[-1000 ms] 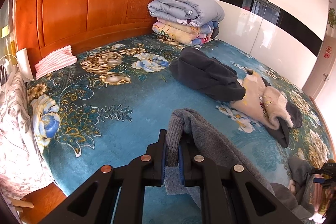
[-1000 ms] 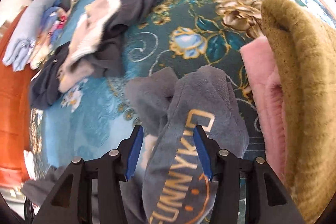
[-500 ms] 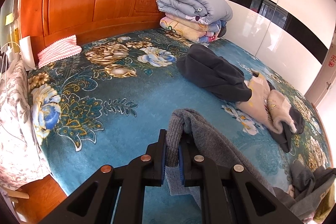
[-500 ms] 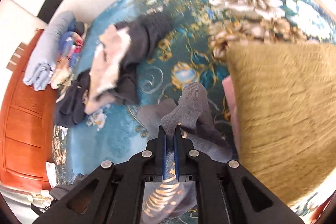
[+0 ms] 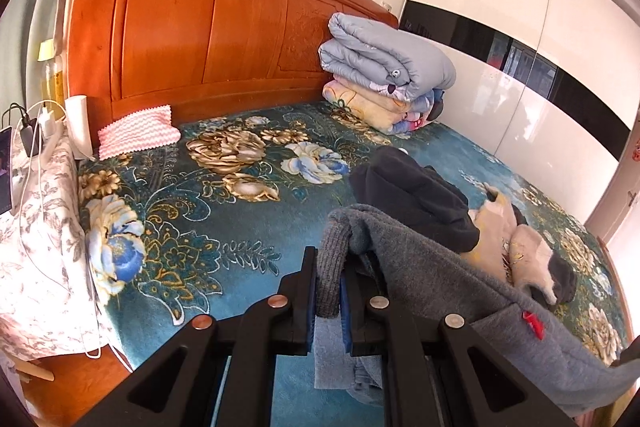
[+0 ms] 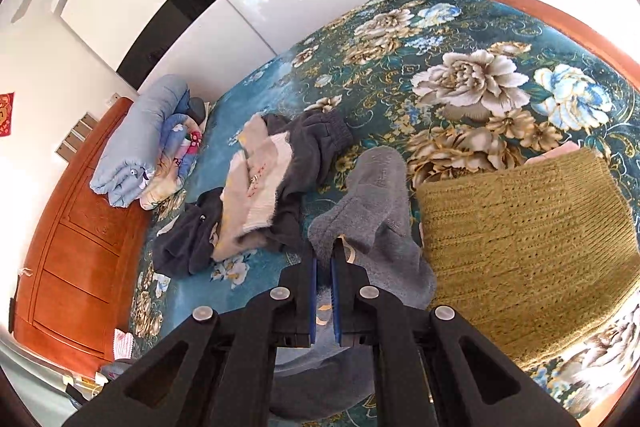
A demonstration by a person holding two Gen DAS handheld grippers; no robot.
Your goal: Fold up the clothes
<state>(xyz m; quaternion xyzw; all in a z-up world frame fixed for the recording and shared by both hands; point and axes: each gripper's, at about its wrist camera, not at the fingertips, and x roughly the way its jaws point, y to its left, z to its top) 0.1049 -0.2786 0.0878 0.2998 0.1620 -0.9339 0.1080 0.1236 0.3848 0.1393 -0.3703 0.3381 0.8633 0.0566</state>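
Note:
A grey fleece garment (image 5: 432, 267) with a small red tag hangs stretched between both grippers above the bed. My left gripper (image 5: 329, 267) is shut on its ribbed edge. In the right wrist view my right gripper (image 6: 324, 259) is shut on another part of the grey garment (image 6: 372, 199), which bunches up over the fingertips. A loose pile of dark grey and cream clothes (image 5: 492, 227) lies on the bed beyond the left gripper, and shows as the clothes pile (image 6: 260, 187) in the right wrist view.
A teal floral bedspread (image 5: 208, 227) covers the bed with its wooden headboard (image 5: 200, 27). Folded quilts (image 5: 384, 75) stack by the headboard. An olive knit piece (image 6: 520, 247) over something pink lies right of my right gripper. A pink-striped cloth (image 5: 138, 135) lies near the nightstand.
My right gripper has shut on the grey garment and lifted it off the bed. Both grippers have risen, and the garment now stretches between them.

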